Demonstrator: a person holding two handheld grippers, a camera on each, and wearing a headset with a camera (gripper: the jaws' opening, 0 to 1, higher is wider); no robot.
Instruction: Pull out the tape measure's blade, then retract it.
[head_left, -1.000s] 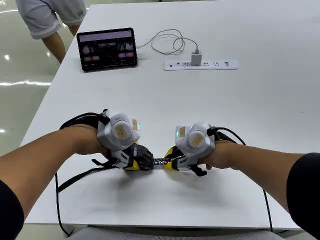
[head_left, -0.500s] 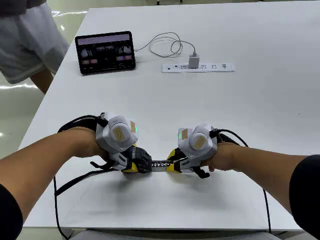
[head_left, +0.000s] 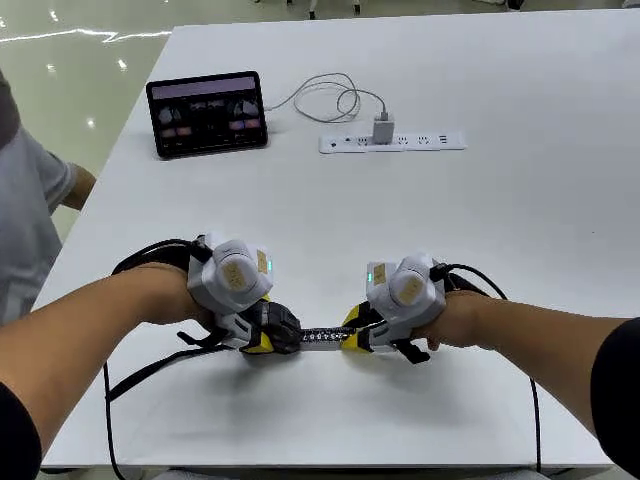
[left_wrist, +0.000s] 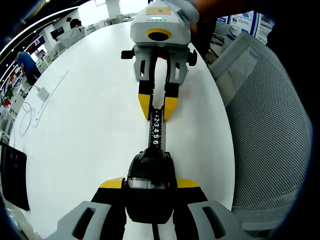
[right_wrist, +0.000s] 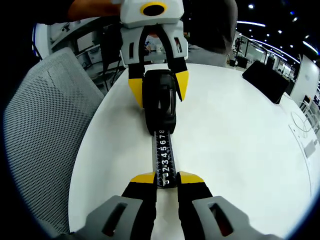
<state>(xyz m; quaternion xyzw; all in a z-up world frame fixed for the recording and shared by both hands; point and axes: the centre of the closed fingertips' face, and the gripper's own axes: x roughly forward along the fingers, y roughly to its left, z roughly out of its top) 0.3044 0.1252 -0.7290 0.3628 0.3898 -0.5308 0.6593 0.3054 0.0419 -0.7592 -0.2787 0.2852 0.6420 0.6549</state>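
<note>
On table (head_left: 500, 250), right gripper (right_wrist: 167, 179) pinches tape measure blade (right_wrist: 162, 150).

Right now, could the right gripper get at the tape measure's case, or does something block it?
Probably not yet. The right gripper has its jaws shut on the blade, and the left gripper clamps the black case from both sides. Only that short blade lies between them.

The head view looks forward and down from above the near edge of the white worktop (head_left: 520, 230). The yellow-tipped white left gripper (head_left: 264, 340) and the matching right gripper (left_wrist: 157, 110) carry low, close cameras that face each other along their jaws. All three views share the black tape measure (left_wrist: 150, 187) and its numbered blade (right_wrist: 163, 155).
</note>
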